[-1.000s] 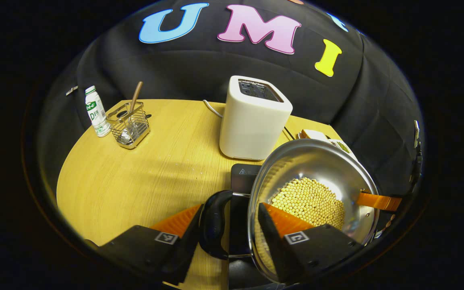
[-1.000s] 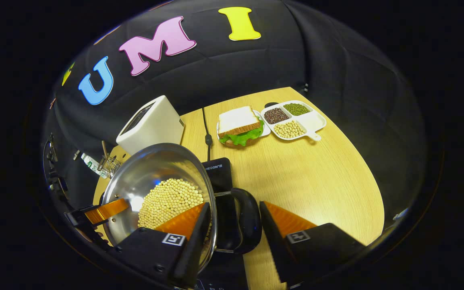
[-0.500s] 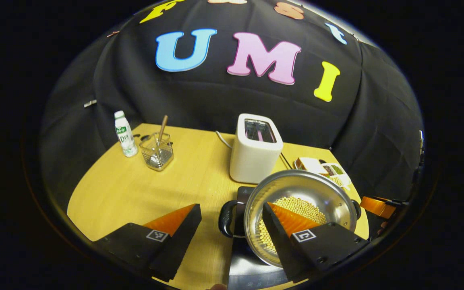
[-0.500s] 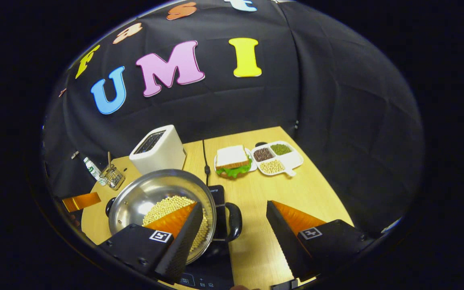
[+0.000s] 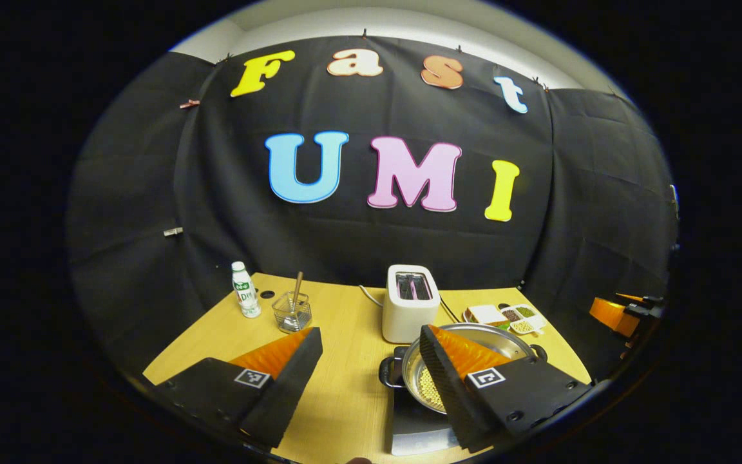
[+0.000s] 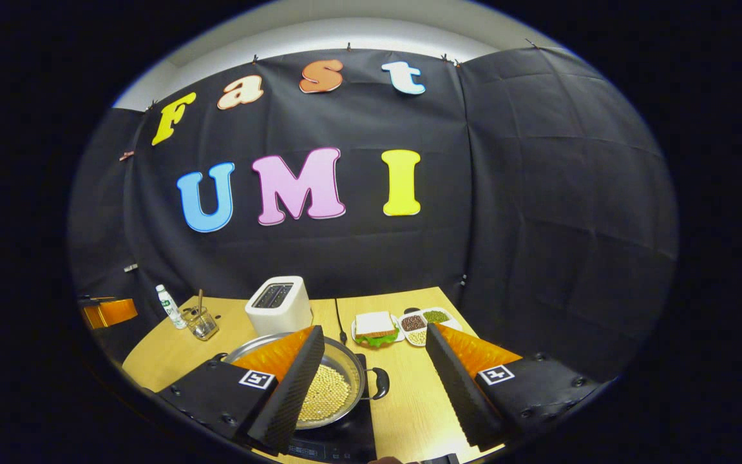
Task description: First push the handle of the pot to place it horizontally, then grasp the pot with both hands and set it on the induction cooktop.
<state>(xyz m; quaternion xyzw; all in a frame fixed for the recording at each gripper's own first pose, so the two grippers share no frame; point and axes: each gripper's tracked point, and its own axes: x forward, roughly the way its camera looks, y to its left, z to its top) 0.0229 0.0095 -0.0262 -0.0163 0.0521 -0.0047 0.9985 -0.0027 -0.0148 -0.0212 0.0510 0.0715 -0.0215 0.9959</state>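
The left gripper (image 5: 371, 380) and right gripper (image 6: 374, 380) are both spread wide and empty, held up and well back from the table (image 5: 345, 399). Below them the pot (image 6: 329, 393) of yellow beans sits on the cooktop (image 6: 345, 441), its two side handles pointing left and right. The placing looks done, so withdraw both straight and level, clear of the handles, to avoid nudging the pot.

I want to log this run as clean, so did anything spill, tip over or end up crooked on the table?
Nothing stands out. The pot sits level on the induction cooktop with the beans inside it. The toaster, bottle, sandwich and divided dish stand tidy on the table. Both hand-held grippers are open and clear of the pot.
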